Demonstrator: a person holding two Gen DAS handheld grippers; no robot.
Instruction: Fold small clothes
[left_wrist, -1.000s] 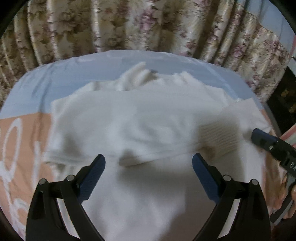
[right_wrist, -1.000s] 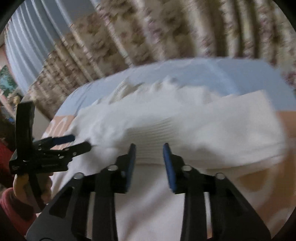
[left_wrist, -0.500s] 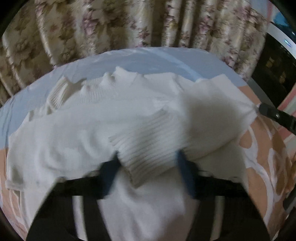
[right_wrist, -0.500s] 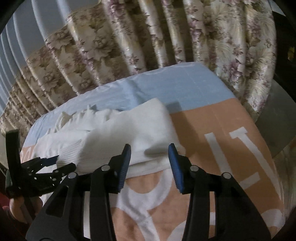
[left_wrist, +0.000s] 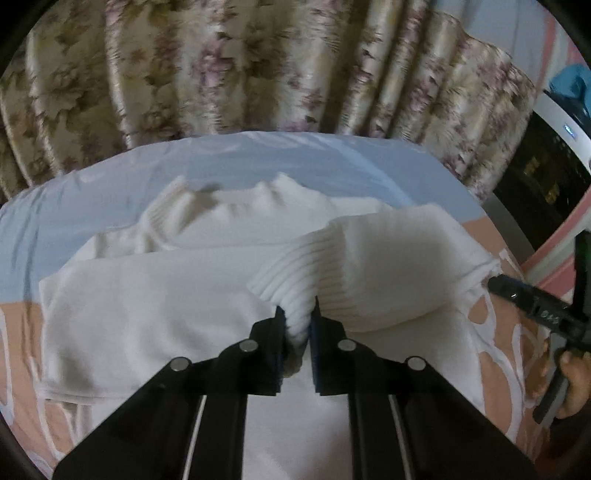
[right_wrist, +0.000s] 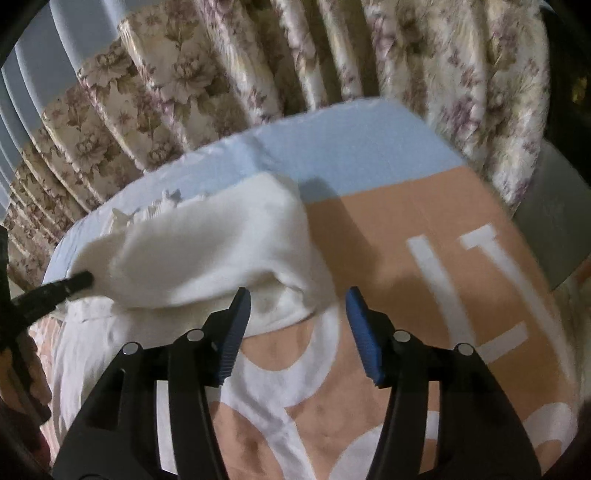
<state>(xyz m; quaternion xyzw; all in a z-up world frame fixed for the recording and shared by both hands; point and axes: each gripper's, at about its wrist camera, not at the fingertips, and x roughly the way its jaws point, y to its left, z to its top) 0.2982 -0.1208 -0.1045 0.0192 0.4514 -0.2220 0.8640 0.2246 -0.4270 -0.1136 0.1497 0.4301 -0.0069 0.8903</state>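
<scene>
The white knitted sweater (left_wrist: 155, 302) lies spread on the bed cover, its body flat and both sleeves folded in over the chest. It looks light, soft and limp — it should drape and sag from any single hold, and the knit may stretch. The ribbed cuff (left_wrist: 291, 280) is the firmest place to grip, and the left gripper (left_wrist: 297, 332) is clenched on it there. The right gripper (right_wrist: 297, 328) hangs just off the garment's edge at about 4 o'clock, its jaws opening, with a fold of knit beside the left pad and mostly the peach-and-white patterned cover (right_wrist: 406, 236) between them. The neckline at 12 o'clock is blurred — the hem is cut off below the fingers. Floral pleated curtains (left_wrist: 258, 66) hang behind.
</scene>
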